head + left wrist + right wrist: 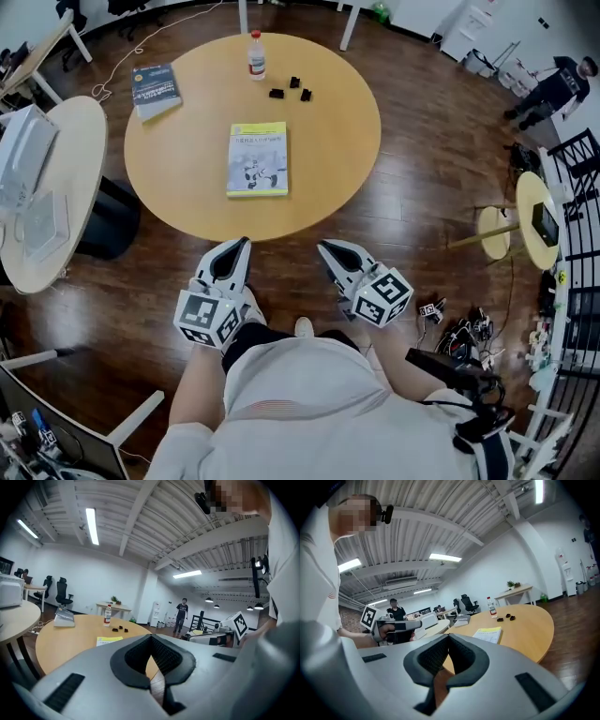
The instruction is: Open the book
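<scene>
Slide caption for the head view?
Left gripper and right gripper, both shut, short of the table with the closed yellow book.

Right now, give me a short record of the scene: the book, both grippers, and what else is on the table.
book: yellow book, closed, flat on the round table
left gripper: shut, empty, by the table's near edge, apart from the book
right gripper: shut, empty, by the near edge
other items: blue book, bottle, small black pieces, all farther back
task: not begun
</scene>
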`<state>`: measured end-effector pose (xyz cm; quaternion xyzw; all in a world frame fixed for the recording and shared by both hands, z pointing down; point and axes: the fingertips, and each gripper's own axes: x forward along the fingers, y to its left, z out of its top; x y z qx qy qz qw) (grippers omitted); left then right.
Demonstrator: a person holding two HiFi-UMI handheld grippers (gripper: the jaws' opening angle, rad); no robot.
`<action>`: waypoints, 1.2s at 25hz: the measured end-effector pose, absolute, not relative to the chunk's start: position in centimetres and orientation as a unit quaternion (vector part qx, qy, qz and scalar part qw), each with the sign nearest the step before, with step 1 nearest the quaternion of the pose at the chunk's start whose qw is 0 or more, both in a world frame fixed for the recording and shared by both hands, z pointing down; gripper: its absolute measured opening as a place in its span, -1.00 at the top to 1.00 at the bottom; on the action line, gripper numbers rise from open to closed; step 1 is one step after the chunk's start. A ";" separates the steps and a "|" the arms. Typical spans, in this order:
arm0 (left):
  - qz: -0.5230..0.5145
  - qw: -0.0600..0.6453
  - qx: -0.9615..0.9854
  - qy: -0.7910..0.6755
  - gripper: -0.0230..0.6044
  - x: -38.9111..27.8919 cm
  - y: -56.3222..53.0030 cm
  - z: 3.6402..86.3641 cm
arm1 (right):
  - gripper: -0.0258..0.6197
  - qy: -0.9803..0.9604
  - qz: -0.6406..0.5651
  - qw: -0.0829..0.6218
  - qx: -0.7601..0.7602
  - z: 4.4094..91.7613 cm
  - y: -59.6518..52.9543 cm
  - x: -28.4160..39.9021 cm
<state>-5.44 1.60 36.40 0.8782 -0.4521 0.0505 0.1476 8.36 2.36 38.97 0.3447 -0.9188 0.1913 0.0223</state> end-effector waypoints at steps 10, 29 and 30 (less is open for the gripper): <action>0.074 0.130 0.904 -0.400 0.90 -11.5 -8.0 38.4 | 0.91 -0.894 0.189 0.030 0.406 38.9 -5.2 2.5; 0.136 0.180 0.902 -0.367 0.90 -2.9 -16.1 47.7 | 0.91 -0.862 0.276 0.043 0.424 46.2 -8.2 9.6; 0.135 0.181 0.904 -0.364 0.90 -2.3 -16.2 48.0 | 0.91 -0.862 0.279 0.042 0.421 46.4 -8.2 10.0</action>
